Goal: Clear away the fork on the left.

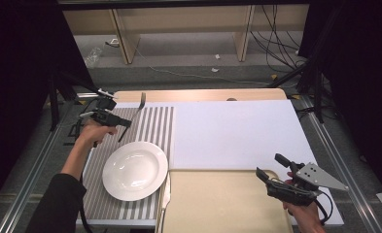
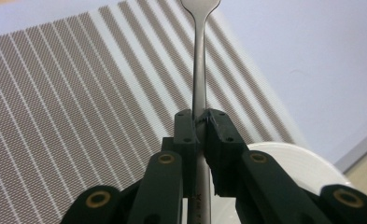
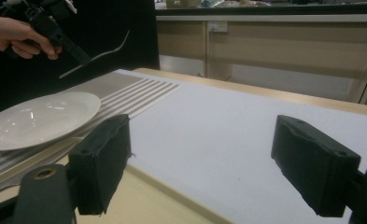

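Item: fork (image 2: 199, 56), handle clamped between my left gripper (image 2: 199, 122) pads, lifted above striped mat (image 2: 78, 93); right gripper (image 3: 200, 163) wide open, empty.

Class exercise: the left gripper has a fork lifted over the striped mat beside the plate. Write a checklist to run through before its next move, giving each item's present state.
1. Left gripper clamped on the fork handle: ok.
2. Fork lifted off the mat: ok.
3. Fork straight in the jaws: ok in the left gripper view.
4. Plate bare, flat on the mat: ok.
5. Right gripper open, holding nothing, away from the plate: ok.
6. Where the fork should land: cannot tell.
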Action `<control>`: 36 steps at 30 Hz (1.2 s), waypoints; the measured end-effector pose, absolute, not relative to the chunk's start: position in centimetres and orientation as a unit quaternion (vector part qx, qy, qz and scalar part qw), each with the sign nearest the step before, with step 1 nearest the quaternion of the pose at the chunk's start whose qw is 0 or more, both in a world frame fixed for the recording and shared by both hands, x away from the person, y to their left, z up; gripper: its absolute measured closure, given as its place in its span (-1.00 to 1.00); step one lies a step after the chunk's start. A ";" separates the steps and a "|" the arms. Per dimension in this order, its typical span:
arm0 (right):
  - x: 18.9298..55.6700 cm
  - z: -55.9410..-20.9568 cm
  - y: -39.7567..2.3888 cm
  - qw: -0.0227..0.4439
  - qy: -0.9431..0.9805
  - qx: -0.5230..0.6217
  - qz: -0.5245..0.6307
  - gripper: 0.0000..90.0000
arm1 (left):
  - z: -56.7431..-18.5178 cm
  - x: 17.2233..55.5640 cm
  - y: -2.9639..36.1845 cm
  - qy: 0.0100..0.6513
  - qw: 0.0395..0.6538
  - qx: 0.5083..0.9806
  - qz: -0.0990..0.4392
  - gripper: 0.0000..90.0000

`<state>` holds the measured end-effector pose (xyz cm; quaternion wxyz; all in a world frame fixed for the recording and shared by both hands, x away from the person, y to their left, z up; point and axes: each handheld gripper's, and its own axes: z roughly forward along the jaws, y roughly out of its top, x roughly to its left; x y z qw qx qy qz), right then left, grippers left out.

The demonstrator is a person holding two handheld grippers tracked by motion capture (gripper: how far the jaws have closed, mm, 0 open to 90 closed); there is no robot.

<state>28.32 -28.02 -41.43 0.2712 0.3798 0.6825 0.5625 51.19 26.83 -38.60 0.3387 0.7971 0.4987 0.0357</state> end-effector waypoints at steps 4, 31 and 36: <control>28.3 -41.4 -28.0 0.271 0.683 0.380 0.561 -0.54 | -37.9 49.9 26.3 0.488 0.372 0.789 0.017 0.83; 28.2 -41.4 -27.9 0.273 0.683 0.377 0.563 -0.54 | -38.6 41.5 20.5 0.405 0.472 0.782 -0.043 0.83; 28.1 -41.3 -27.9 0.273 0.684 0.377 0.562 -0.54 | -39.2 40.7 19.8 0.405 0.469 0.783 -0.048 0.82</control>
